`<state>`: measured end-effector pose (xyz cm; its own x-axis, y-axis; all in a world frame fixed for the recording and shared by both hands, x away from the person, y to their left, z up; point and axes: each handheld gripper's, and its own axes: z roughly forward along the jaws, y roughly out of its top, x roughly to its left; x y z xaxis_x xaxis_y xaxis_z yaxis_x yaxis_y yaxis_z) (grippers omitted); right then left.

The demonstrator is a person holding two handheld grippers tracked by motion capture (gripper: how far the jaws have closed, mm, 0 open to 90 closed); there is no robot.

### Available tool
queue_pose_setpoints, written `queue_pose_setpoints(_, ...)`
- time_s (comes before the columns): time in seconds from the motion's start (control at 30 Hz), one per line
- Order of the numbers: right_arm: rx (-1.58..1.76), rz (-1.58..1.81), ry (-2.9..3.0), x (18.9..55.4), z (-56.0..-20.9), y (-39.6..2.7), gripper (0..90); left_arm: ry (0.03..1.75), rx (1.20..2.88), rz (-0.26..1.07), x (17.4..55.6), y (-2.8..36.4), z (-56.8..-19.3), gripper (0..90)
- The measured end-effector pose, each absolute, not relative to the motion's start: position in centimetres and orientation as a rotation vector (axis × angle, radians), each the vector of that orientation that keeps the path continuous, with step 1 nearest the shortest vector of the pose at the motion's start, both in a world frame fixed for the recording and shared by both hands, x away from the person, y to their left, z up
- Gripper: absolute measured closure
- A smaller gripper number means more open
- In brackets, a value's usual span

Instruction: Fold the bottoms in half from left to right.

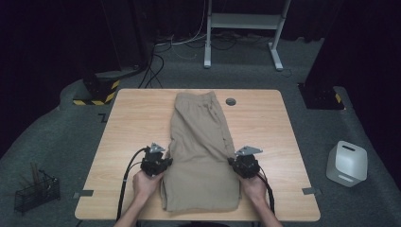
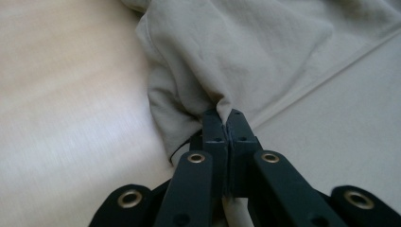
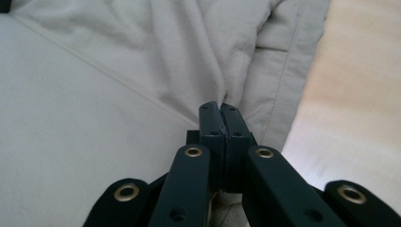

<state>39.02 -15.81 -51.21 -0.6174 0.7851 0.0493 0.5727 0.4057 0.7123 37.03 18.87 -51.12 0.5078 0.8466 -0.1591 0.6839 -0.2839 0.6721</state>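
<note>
Khaki trousers (image 1: 201, 151), laid lengthwise mid-table (image 1: 137, 123), are pinched at both side edges by the left gripper (image 2: 222, 116) and right gripper (image 3: 221, 108), ready, seemingly, to be folded upward together

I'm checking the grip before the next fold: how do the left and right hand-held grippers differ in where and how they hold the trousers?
The left hand-held gripper pinches the trousers at their left edge; the right hand-held gripper pinches the opposite, right edge. In the left gripper view the fabric bunches into a raised fold with the table to its left; in the right gripper view the table lies to its right. Both are shut on cloth, about level with each other.
</note>
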Motion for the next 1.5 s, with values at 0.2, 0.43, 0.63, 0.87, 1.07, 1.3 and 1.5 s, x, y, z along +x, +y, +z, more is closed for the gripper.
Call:
queue_pose_setpoints(0.2,1.139,1.065,2.386,36.9,-50.7,-16.2,77.5,1.261,2.016,0.330,36.1,19.6,-50.7,64.0)
queue_pose_setpoints(0.43,1.268,1.144,2.296,40.3,-49.6,-16.0,62.7,1.301,1.951,0.381,38.9,19.2,-50.4,54.4)
queue_pose_setpoints(0.63,1.313,1.121,2.335,42.6,-50.6,-14.3,68.3,1.315,1.938,0.367,39.8,19.0,-50.9,67.9)
queue_pose_setpoints(0.87,1.238,1.053,2.278,42.6,-49.9,-14.5,90.0,1.304,1.982,0.394,39.6,19.2,-50.7,84.5)
queue_pose_setpoints(1.07,1.262,0.933,2.283,43.6,-50.5,-15.8,89.5,1.275,2.039,0.420,39.6,18.5,-51.2,85.5)
queue_pose_setpoints(1.3,1.230,0.924,2.300,41.7,-51.4,-15.9,89.4,1.241,2.087,0.421,37.6,18.7,-51.2,85.2)
queue_pose_setpoints(1.5,1.243,0.943,2.297,39.1,-51.6,-17.9,89.7,1.244,2.066,0.391,36.0,19.5,-51.1,78.0)
